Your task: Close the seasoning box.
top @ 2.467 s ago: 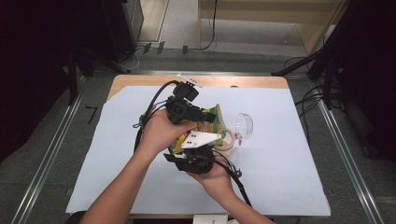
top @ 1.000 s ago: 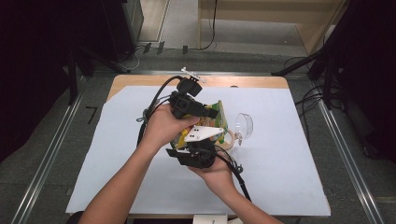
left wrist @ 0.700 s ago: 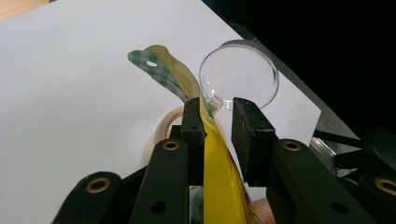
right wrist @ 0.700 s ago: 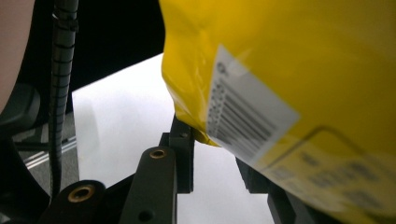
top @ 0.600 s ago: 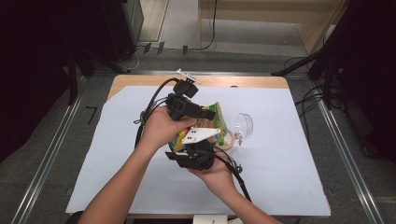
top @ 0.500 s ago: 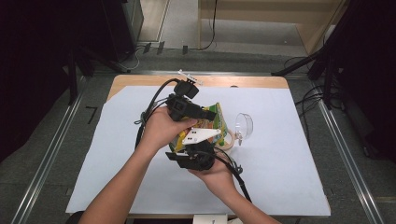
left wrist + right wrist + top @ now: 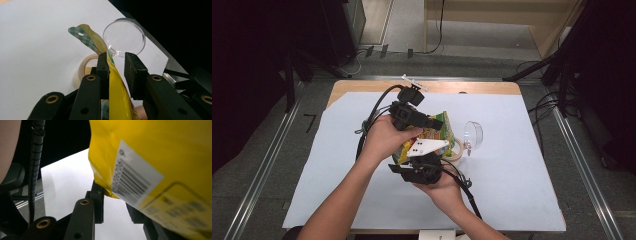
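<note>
Looked mid-handling: yellow snack bag [image 7: 117, 87] up off the bench [image 7: 522, 165], caught between the two tools near the middle. Lay with its long axis running from the barcoded end by the right gripper [image 7: 115, 202] to the checked hang-hole end, pointing toward the tape roll [image 7: 83, 66] and clear round dish [image 7: 124, 36]. Passed between the left gripper [image 7: 116, 62] jaws, partly open, touching one, clear of the other. Could not tell whether the right jaws, standing apart, pinched the corner. Called next for a firm squeeze.

Wooden table [image 7: 512, 88] under a white sheet [image 7: 522, 190]. Grey floor [image 7: 262, 150], metal rails [image 7: 252, 192] both sides. Cables [image 7: 542, 107] on floor, dark stands [image 7: 289, 75] left and right, wooden cabinet [image 7: 492, 11] at back. Even light.
</note>
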